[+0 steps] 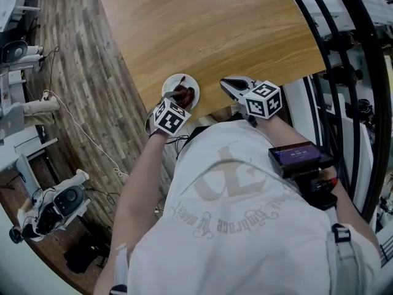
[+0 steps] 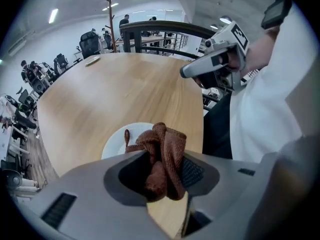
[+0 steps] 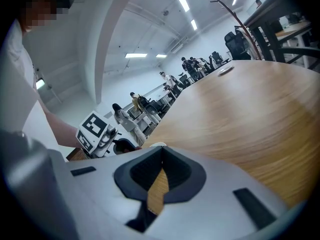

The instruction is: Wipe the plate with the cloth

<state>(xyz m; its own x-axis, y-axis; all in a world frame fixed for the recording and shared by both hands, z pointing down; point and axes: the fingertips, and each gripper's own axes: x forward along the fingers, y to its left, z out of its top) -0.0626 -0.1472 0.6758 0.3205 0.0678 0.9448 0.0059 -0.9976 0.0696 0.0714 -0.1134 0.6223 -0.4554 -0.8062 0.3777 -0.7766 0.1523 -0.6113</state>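
Left gripper (image 2: 161,170) clamped on the bunched brown cloth (image 2: 169,143), over the white plate (image 1: 174,82) at the table's (image 1: 215,29) near edge. Contact with the plate is likely, but I can't confirm it. Right gripper (image 3: 159,154) jaws together, empty, near the plate. I'd press lightly, sweep circles, and mind the plate sliding edgeward.

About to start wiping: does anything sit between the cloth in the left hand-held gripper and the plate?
Nothing visible does. The left hand-held gripper clamps the cloth right over the plate, whose white face shows bare. The right hand-held gripper, empty, hangs off to the side over the table, clear of the plate.
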